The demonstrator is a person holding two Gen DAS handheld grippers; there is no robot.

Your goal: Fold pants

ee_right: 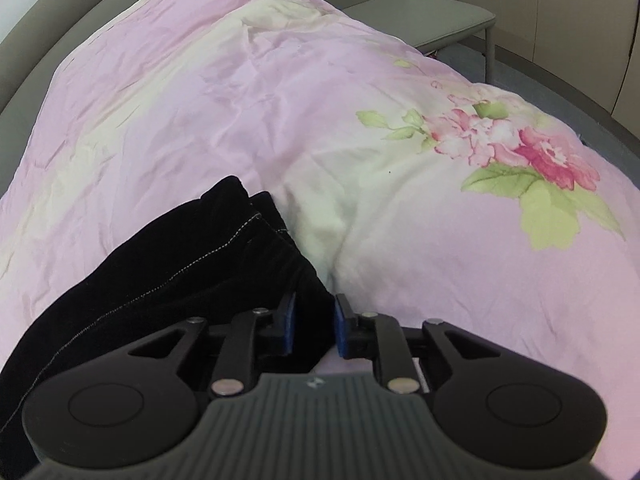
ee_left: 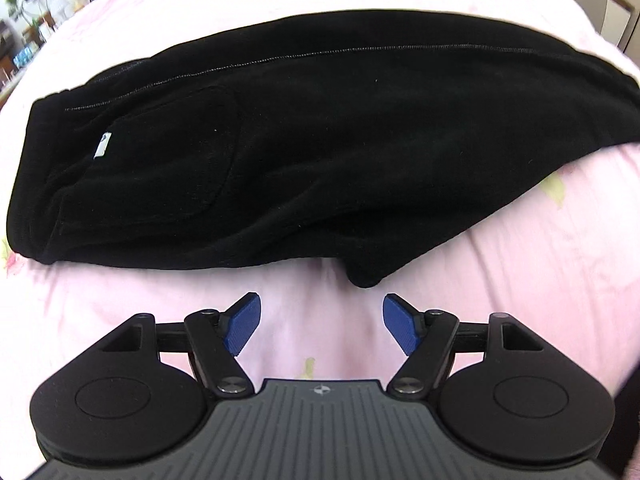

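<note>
Black pants (ee_left: 304,148) lie folded lengthwise across the pink bed cover, waistband at the left with a small white label (ee_left: 102,145), legs running off to the right. My left gripper (ee_left: 320,312) is open and empty, just short of the pants' near edge. In the right wrist view the leg end of the pants (ee_right: 192,264) lies on the cover. My right gripper (ee_right: 315,316) is shut on the black cloth at that leg end, with fabric between the blue pads (ee_right: 289,320).
The pink floral bed cover (ee_right: 360,128) spreads around the pants. A grey chair (ee_right: 452,20) stands beyond the bed at the far right. Shelves with clutter (ee_left: 24,24) show at the far left.
</note>
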